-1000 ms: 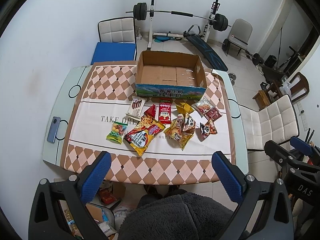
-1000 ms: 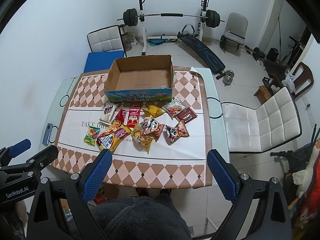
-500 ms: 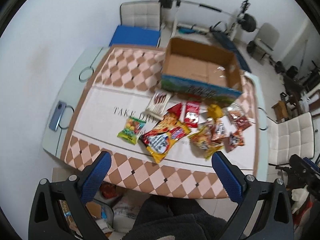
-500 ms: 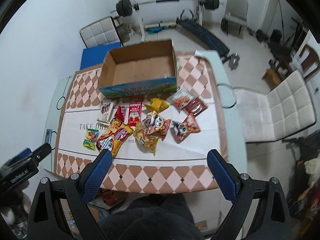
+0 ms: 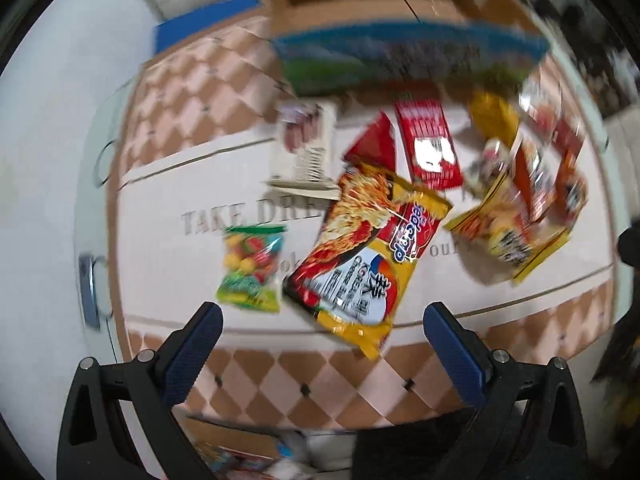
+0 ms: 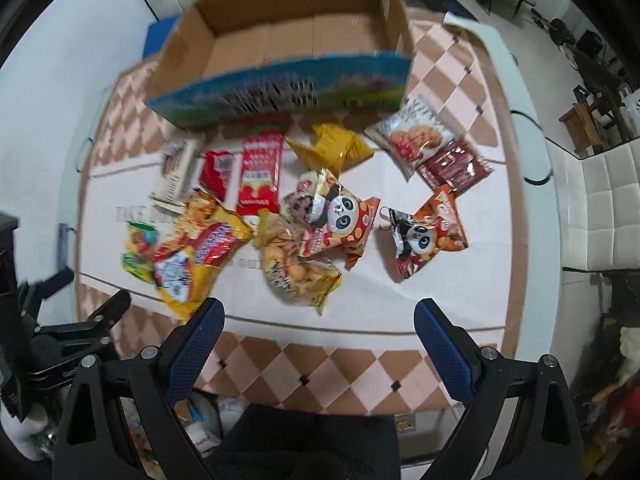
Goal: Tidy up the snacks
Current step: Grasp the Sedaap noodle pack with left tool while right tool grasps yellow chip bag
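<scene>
On the far left edge of the counter (image 5: 100, 184) lies a phone (image 5: 89, 292), on the bare glass beside the checkered cloth (image 6: 320, 356). The left hand-held gripper (image 5: 322, 340) hangs above the near edge of the counter with its blue-padded fingers spread wide and nothing between them. Just beyond it lies a small green candy bag (image 5: 252, 268), and right of that a big yellow noodle-snack bag (image 5: 368, 256), lying at a slant. Behind these lie a pale flat box (image 5: 304, 148), tilted, a small red packet (image 6: 216, 170) and a long red bar wrapper (image 6: 259, 178).

An open cardboard box (image 6: 288, 40) with a blue and green printed front stands at the back of the cloth; nothing shows inside it.

Towards the middle lies a crumpled yellow wrapper (image 6: 332, 146), and nearer, a panda-print bag (image 6: 336, 216) rests on top of a yellow biscuit bag (image 6: 300, 272). To the right a second panda-print bag (image 6: 428, 232) lies apart from them, with a brown sachet (image 6: 454, 166) and a white cookie pack (image 6: 416, 136) behind it, the two touching.

The right hand-held gripper (image 6: 318, 328) hovers over the near checkered border, its fingers likewise wide apart and empty. A white padded chair (image 6: 608, 208) stands right of the counter.
</scene>
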